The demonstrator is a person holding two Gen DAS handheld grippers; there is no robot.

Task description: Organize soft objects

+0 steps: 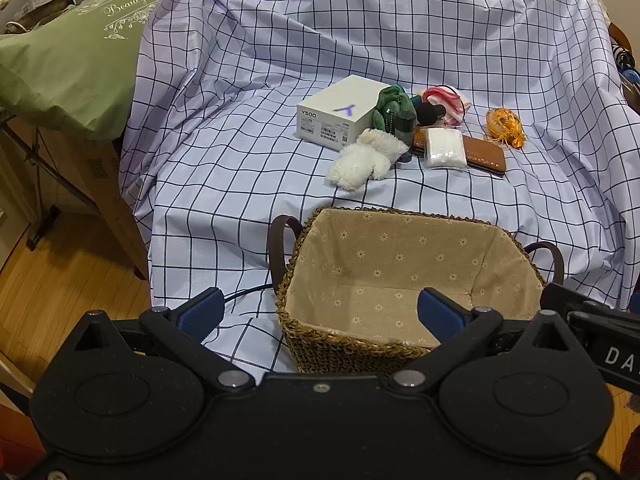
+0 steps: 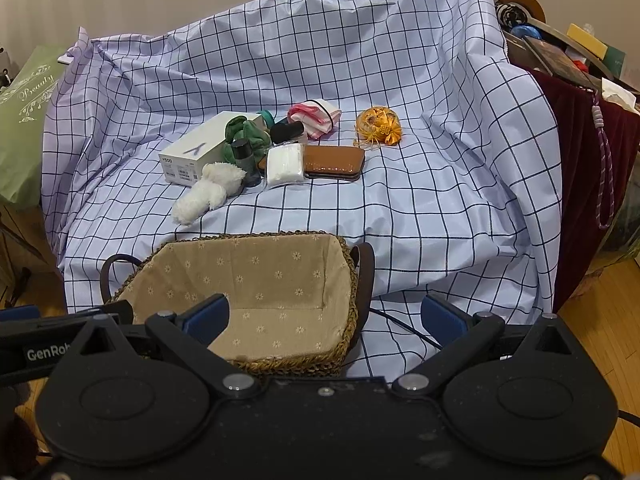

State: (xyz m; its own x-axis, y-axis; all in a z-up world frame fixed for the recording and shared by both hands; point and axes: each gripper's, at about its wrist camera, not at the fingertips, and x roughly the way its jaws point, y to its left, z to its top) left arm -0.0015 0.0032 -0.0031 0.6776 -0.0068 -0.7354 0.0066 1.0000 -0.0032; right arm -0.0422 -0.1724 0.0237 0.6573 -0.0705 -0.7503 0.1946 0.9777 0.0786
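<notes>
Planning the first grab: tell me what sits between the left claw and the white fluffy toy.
Only the empty basket. It sits between the open left claw and the fluffy toy, so reach over it.

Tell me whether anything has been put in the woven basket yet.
No. The woven basket shows only its bare floral lining, and the white fluffy toy lies on the checked cloth beyond it.

The woven basket [image 1: 400, 344] stands near the front edge of the checked cloth [image 1: 224, 184], its lined interior unobstructed from above. Between basket and the clutter behind lies a bare strip of cloth. The white box [image 1: 336, 114], fluffy white toy [image 1: 364, 160] and brown wallet [image 1: 482, 154] crowd together, touching; the orange pouch [image 1: 504, 124] sits apart, reachable all round.
</notes>
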